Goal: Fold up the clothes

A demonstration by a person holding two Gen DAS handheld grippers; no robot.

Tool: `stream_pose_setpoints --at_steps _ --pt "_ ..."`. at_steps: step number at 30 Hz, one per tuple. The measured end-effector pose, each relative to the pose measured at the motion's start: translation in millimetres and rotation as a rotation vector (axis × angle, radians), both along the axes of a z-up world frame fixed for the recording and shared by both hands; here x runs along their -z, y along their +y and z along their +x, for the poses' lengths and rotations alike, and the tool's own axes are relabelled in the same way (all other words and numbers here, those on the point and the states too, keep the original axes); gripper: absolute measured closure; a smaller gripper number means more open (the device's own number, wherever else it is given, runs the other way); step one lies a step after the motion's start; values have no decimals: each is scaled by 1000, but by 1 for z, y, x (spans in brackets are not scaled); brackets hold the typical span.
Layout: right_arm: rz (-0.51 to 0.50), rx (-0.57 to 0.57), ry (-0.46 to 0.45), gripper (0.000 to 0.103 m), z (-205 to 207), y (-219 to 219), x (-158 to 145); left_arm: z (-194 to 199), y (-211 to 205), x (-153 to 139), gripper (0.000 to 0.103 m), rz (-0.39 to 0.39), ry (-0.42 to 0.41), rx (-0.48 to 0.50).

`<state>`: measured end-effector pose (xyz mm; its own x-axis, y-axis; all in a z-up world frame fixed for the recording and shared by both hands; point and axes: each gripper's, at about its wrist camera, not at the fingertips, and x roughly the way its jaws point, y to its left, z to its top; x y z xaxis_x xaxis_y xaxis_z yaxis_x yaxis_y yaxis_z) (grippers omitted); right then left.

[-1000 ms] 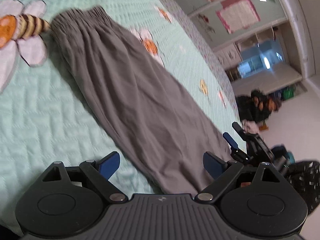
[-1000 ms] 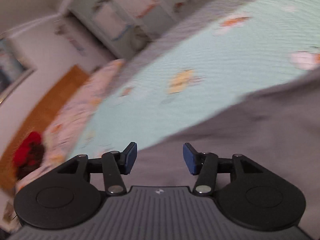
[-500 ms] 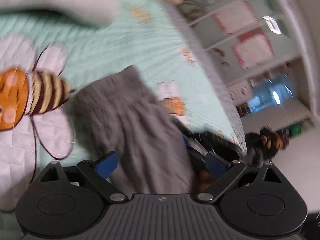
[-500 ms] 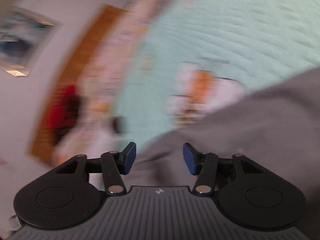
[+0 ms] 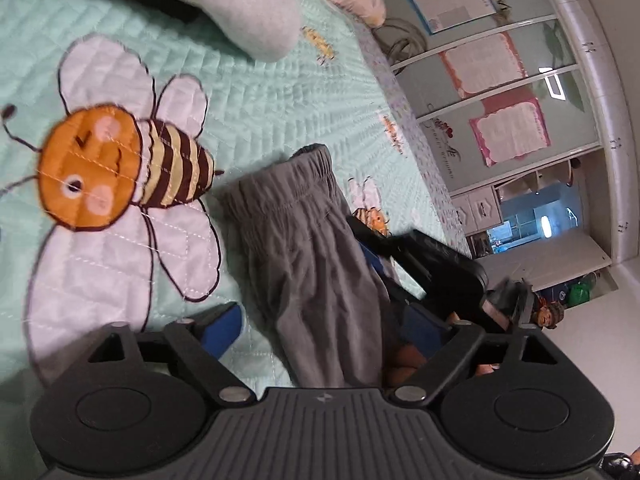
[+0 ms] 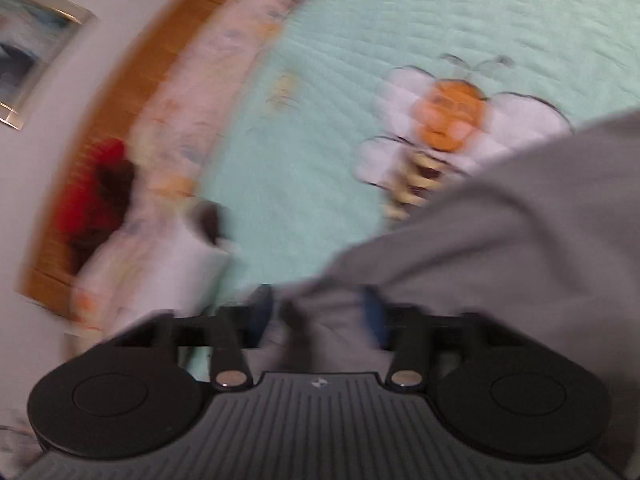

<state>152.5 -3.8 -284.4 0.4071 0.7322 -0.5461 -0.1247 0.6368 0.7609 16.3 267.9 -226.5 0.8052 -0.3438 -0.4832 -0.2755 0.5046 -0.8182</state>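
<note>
Grey trousers (image 5: pixel 304 248) lie on a mint quilt (image 5: pixel 260 100), with the elastic waistband (image 5: pixel 288 176) at the far end. My left gripper (image 5: pixel 320 326) is open; its blue pads (image 5: pixel 222 328) straddle the near end of the cloth without touching it. The other tool's black housing (image 5: pixel 436 264) rests at the trousers' right edge. The right wrist view is blurred. It shows my right gripper (image 6: pixel 316 312) closed on a thick bunch of the same grey cloth (image 6: pixel 500 248), which trails off to the right.
A large stitched bee (image 5: pixel 120 172) lies left of the trousers, and a pale green pillow (image 5: pixel 240 12) at the far end. The bed edge (image 5: pixel 420 140) runs along the right, with glass-fronted cabinets (image 5: pixel 500 80) beyond. A wooden headboard (image 6: pixel 120 92) and a red object (image 6: pixel 96 184) are at the left.
Both grippers have travelled along the trousers toward the waistband. The grey cloth has kept its place against the right gripper's fingers while the bed swept past. The left gripper's fingers stayed wide apart.
</note>
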Motion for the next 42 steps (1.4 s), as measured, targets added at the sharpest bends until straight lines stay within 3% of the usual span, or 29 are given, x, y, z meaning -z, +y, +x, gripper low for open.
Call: stream_pose_setpoints --at_steps 1,3,4,6,7,10,12,14,16,20,23,26,28,29,33,36,42 --pt "21 21 -11 79 -7 -13 -5 -2 0 -1 10 -2 -3 -4" --pt "75 37 -55 58 -29 -44 -20 -6 0 -4 10 -7 -10 -13" --pt "98 28 -89 53 -43 -61 -29 -8 0 -6 10 -9 -13 -18" --pt "64 23 -138 39 -79 -92 -38 -12 1 -9 10 -14 -20 -27" --pt "42 21 -162 38 -97 -107 -42 -14 1 -10 10 -16 -24 -31" --pt "-38 22 -218 38 -149 -149 -48 -7 -14 -22 10 5 -39 3" --pt "-115 35 -226 37 -178 -169 -38 4 -36 -33 10 65 -54 60" --pt "-139 96 -148 40 -193 -196 -14 17 -61 -44 9 133 -69 123" --pt "-77 149 -127 45 -211 -224 -1 30 -84 -50 9 181 -77 180" --pt "-58 239 -157 39 -244 -259 -15 55 -117 -42 9 227 -44 243" --pt "-27 268 -191 37 -250 -272 -19 63 -132 -25 10 278 16 270" --pt "23 288 -165 37 -239 -277 -5 62 -133 -11 15 316 50 274" --pt "33 343 -157 38 -239 -293 -3 55 -127 -15 15 311 57 259" --pt "37 374 -153 44 -240 -301 -3 50 -124 -20 15 307 61 249" --pt "57 475 -156 41 -246 -332 -4 21 -126 -43 7 291 -18 241" --pt "108 451 -194 37 -254 -334 -10 10 -146 -45 6 291 -30 311" --pt "239 417 -125 37 -250 -324 0 3 -187 -19 7 324 30 442"
